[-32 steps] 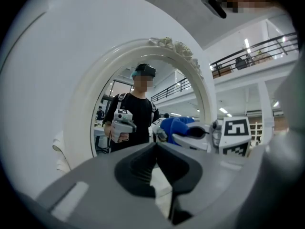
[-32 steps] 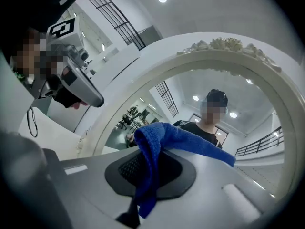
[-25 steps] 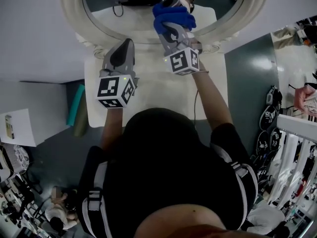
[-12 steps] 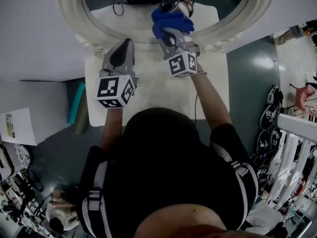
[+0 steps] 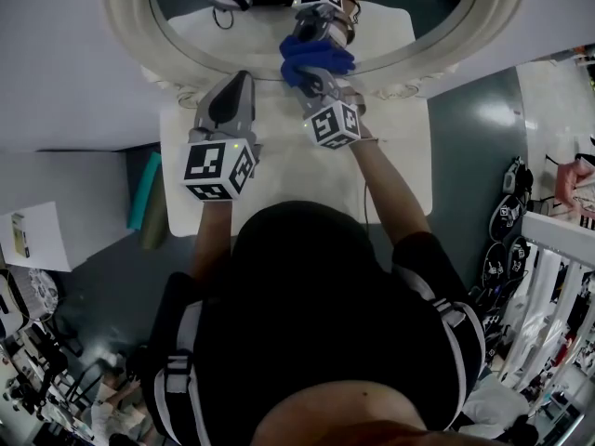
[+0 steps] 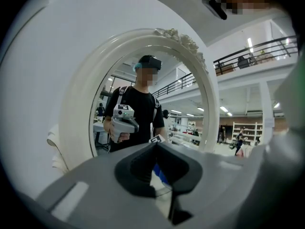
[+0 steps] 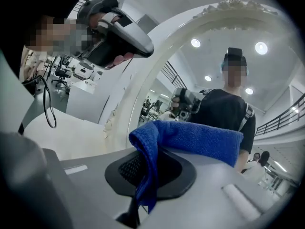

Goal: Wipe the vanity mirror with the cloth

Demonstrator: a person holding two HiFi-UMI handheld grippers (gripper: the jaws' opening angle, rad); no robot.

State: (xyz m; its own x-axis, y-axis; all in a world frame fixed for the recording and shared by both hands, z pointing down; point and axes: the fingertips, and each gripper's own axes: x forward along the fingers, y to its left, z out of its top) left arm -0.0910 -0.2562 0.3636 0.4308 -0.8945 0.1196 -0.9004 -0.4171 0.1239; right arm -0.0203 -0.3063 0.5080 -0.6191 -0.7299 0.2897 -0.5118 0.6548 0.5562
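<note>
Right gripper (image 5: 313,71) clamped the blue cloth (image 5: 316,54), bunched forward to meet the mirror (image 5: 232,24); left gripper (image 5: 240,80) sat closed, empty. Parked clear of the wiping (my guess).

The white tabletop (image 5: 288,179) lies bare in front of the vanity mirror (image 5: 232,31), so there is open room near the person. The mirror's ornate frame (image 5: 125,26) closes off the back edge. The right gripper (image 5: 316,74), clamped on the cloth (image 5: 316,56), and the left gripper (image 5: 240,82), jaws together, stand near each other there with a narrow gap between them. A teal object (image 5: 144,193) stands just beside the table's left edge.
</note>
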